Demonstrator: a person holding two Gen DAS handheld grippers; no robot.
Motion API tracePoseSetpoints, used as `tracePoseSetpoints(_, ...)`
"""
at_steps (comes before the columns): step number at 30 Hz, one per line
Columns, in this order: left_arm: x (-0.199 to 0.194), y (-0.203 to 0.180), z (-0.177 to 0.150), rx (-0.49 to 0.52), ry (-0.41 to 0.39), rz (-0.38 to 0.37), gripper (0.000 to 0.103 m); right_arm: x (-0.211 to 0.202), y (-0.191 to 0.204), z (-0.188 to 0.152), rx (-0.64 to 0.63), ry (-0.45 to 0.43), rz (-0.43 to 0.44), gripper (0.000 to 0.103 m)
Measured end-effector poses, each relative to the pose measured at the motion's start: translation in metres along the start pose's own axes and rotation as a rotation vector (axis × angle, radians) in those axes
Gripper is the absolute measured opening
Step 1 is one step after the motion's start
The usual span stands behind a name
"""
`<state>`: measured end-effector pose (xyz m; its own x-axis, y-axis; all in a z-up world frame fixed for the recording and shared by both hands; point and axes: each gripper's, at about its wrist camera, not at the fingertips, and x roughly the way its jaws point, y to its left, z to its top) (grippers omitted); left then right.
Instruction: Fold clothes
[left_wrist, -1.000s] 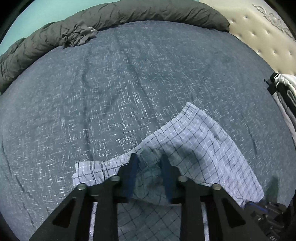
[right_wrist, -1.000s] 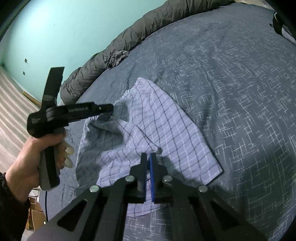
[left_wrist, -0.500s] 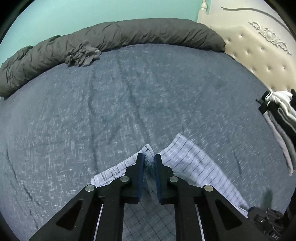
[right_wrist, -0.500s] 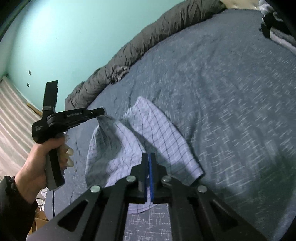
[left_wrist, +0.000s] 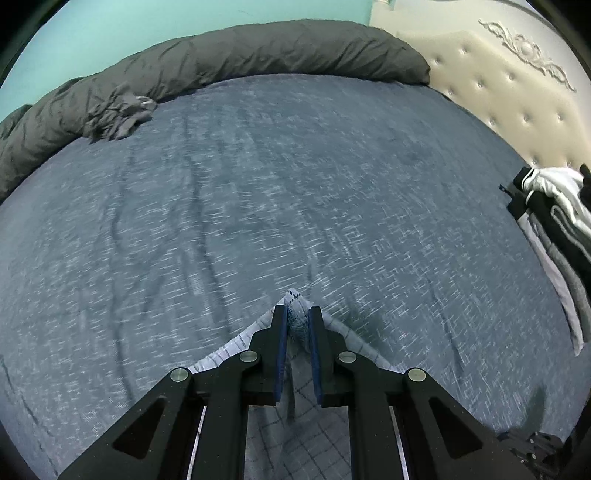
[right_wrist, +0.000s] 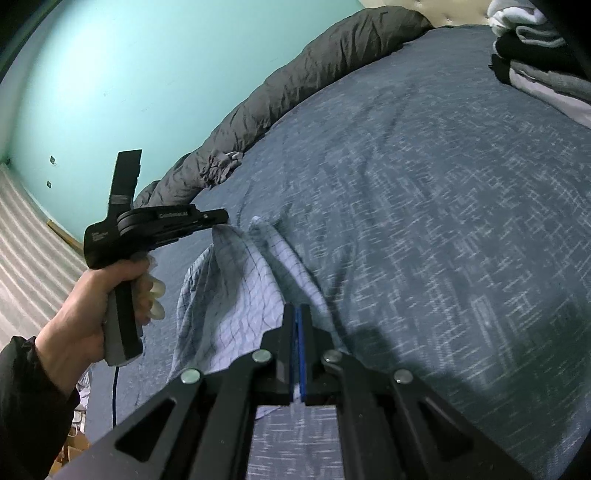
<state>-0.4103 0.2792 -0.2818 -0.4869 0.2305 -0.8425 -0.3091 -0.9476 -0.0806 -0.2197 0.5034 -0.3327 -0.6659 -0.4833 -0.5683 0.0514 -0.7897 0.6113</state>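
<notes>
A pale blue checked garment (right_wrist: 236, 295) hangs lifted above the dark blue bed cover (right_wrist: 424, 206). My left gripper (left_wrist: 297, 314) is shut on a bunched corner of the checked garment (left_wrist: 295, 306); in the right wrist view that same left gripper (right_wrist: 218, 218) is held by a hand, with cloth draping from its tip. My right gripper (right_wrist: 297, 314) is shut on another edge of the cloth, its jaws pressed tight together. The fabric sags in folds between the two grips, and its lower part is hidden behind the fingers.
A rolled grey duvet (left_wrist: 229, 59) lines the far edge of the bed. A stack of folded black, white and grey clothes (left_wrist: 554, 221) sits at the right by the cream tufted headboard (left_wrist: 498, 85). A teal wall (right_wrist: 129, 81) and striped floor lie to the left.
My left gripper closed on the garment's corner and lifted it off the bed. Both grippers have risen, and the cloth that lay spread flat now hangs bunched between them.
</notes>
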Motion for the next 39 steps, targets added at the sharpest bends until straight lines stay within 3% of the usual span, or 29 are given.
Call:
tracePoseSetpoints(2,0.011,-0.001,0.001,0.001,0.031,0.014,0.015,0.0,-0.006,0.001,0.006,0.005,-0.012,0.001)
tracePoseSetpoints(7,0.007,0.011,0.001,-0.011,0.037,0.013,0.049,0.01,-0.018,-0.002,0.024,0.051,-0.039,0.001)
tracePoseSetpoints(9,-0.011,0.025,-0.003,-0.016,0.009,0.004,0.054,0.016,-0.02,-0.005,0.03,0.07,-0.044,0.001)
tracePoseSetpoints(12,-0.029,0.051,-0.016,-0.044,-0.011,0.002,0.059,0.016,-0.019,-0.006,0.028,0.067,-0.046,0.001)
tracePoseSetpoints(17,-0.046,0.098,-0.045,-0.118,-0.013,0.012,0.059,0.013,-0.02,-0.006,0.038,0.057,-0.046,0.001)
tracePoseSetpoints(23,-0.034,0.135,-0.076,-0.221,0.022,-0.026,0.059,0.012,-0.021,-0.007,0.037,0.057,-0.053,0.001)
tracePoseSetpoints(24,-0.032,0.136,-0.079,-0.228,0.027,-0.042,0.056,0.013,-0.022,-0.006,0.037,0.059,-0.054,0.001)
tracePoseSetpoints(27,-0.025,0.138,-0.084,-0.249,0.037,-0.096,0.033,0.017,-0.022,-0.005,0.042,0.061,-0.055,0.001)
tracePoseSetpoints(29,-0.023,0.138,-0.084,-0.27,0.03,-0.125,0.025,0.019,-0.022,-0.005,0.042,0.063,-0.056,0.001)
tracePoseSetpoints(31,-0.022,0.138,-0.083,-0.275,0.026,-0.139,0.01,0.02,-0.023,-0.005,0.041,0.065,-0.056,0.001)
tracePoseSetpoints(34,-0.024,0.137,-0.081,-0.269,0.013,-0.128,0.001,0.021,-0.023,-0.004,0.041,0.067,-0.055,0.001)
tracePoseSetpoints(39,-0.031,0.142,-0.08,-0.285,-0.012,-0.11,0.0,0.023,-0.024,-0.003,0.041,0.07,-0.055,0.001)
